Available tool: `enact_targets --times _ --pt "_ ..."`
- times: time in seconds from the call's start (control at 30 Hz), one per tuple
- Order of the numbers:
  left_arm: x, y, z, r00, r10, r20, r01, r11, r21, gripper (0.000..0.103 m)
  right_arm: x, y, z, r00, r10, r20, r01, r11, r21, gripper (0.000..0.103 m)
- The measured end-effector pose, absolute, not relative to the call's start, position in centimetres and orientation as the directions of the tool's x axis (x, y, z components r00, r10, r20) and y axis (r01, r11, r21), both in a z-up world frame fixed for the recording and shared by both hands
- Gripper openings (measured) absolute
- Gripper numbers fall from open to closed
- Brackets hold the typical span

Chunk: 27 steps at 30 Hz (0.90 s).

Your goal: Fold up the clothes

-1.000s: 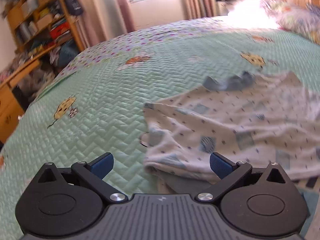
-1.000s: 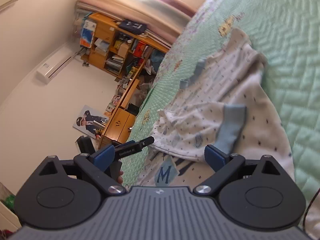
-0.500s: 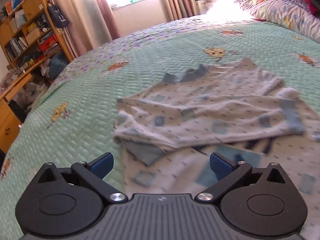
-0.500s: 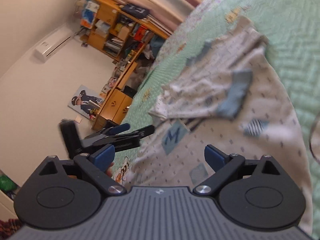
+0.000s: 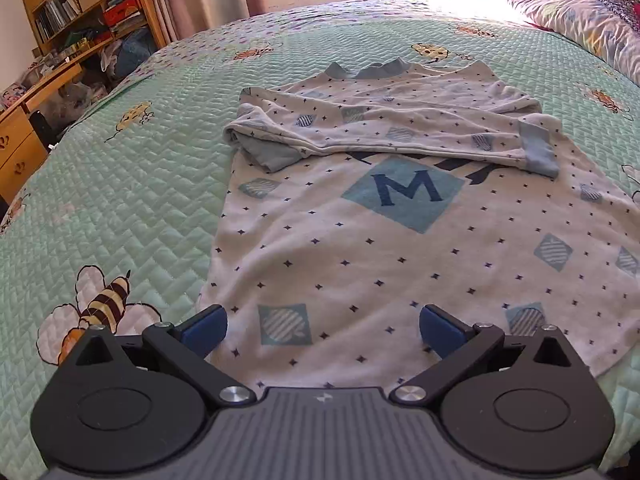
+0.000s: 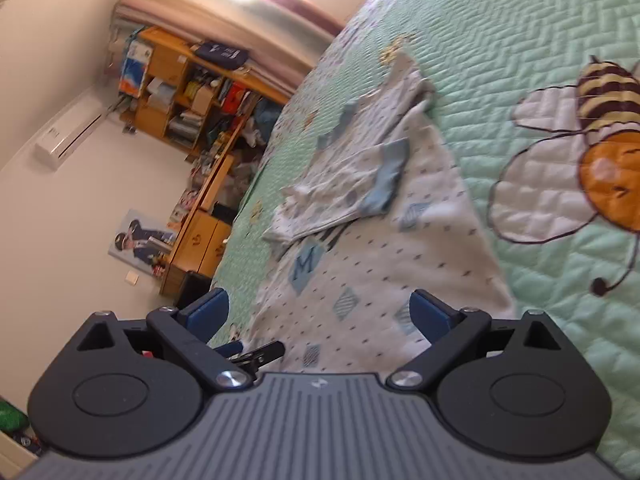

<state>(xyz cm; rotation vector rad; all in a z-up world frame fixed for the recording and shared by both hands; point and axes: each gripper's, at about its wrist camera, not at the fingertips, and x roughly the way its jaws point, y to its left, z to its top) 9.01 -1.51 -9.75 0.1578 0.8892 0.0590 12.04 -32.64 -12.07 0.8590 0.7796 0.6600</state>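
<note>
A white long-sleeved shirt (image 5: 360, 248) with small dark stars, blue squares and a big "M" patch (image 5: 404, 192) lies flat on the green quilted bedspread (image 5: 120, 184). Both sleeves are folded across its chest, one blue cuff (image 5: 538, 152) at the right. My left gripper (image 5: 322, 326) is open and empty, just above the shirt's bottom hem near its left corner. My right gripper (image 6: 318, 314) is open and empty over the hem at the shirt's (image 6: 372, 264) right side. The left gripper's fingertips (image 6: 260, 350) show low in the right wrist view.
Wooden shelves (image 5: 80, 12) and a desk (image 5: 24, 120) stand left of the bed. Pillows (image 5: 580, 24) lie at the far right by the headboard. An air conditioner (image 6: 68, 136) hangs on the wall. A bee print (image 6: 592, 152) marks the quilt right of the shirt.
Both grippers have pulled back from the folded sleeves toward the shirt's bottom hem. The sleeves now lie across the chest and the whole shirt is in view.
</note>
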Motion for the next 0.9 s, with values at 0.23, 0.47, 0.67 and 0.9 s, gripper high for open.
enact_targets --times 0.23,0.47,0.67,0.9 --pt "9.1 -1.9 -10.8 0.604 0.112 -0.789 0.016 0.988 0.153 0.102 12.9 -31.5 -14.5 0.496 0.799 -0.339 -0.135 0.456 0.879 0.097" --pt "8.7 0.1 -10.8 0.598 0.052 -0.8 -0.032 0.999 0.041 0.102 12.0 -33.7 -13.3 0.527 0.776 -0.347 -0.147 0.486 0.862 0.096" --pt "7.2 2.5 -9.0 0.671 -0.051 -0.74 -0.093 0.984 -0.152 0.102 12.5 -32.7 -12.6 0.497 0.82 -0.284 -0.208 0.43 0.879 0.097" --pt "8.3 2.5 -11.2 0.585 -0.061 -0.809 -0.029 0.995 -0.096 0.102 12.3 -34.3 -14.5 0.513 0.766 -0.388 -0.125 0.514 0.849 0.096"
